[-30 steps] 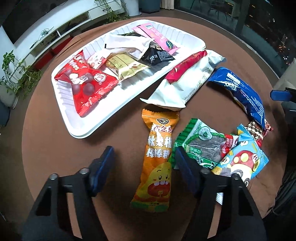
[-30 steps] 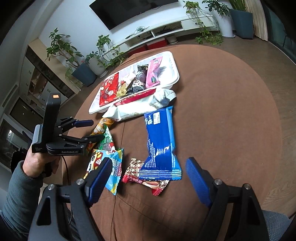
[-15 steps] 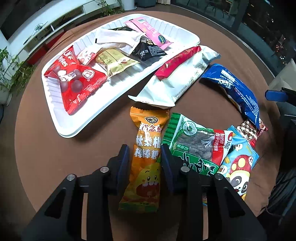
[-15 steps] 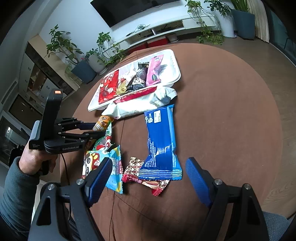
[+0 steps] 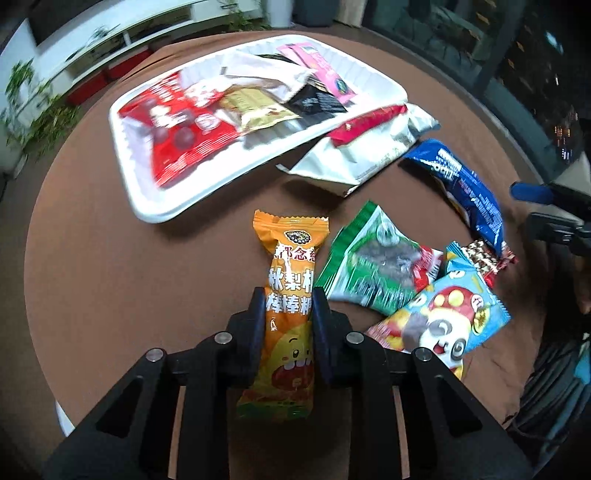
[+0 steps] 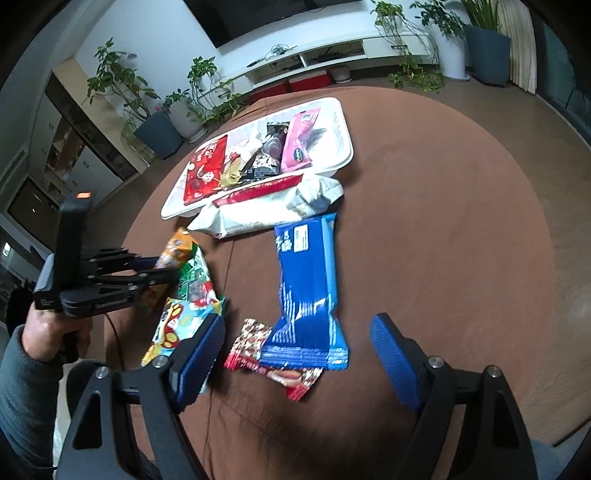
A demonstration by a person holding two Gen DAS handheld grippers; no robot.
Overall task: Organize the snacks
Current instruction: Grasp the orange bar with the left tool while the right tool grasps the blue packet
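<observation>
While the right hand-held gripper (image 6: pixel 297 363) hung released, the left hand-held gripper (image 5: pixel 289 310) was clenched across the middle of the orange packet (image 5: pixel 290 306) on the bench (image 5: pixel 110 277), a light, crinkly, probably slippery wrapper best pinched mid-length.

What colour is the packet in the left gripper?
Orange, with a yellow cartoon face low on the orange packet; the left wrist view shows it best.

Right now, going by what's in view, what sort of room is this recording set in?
Most likely a home living room. A wall-mounted TV hangs above a low white media console, potted plants line the walls, and snacks lie on a round table with a brown cloth.
</observation>
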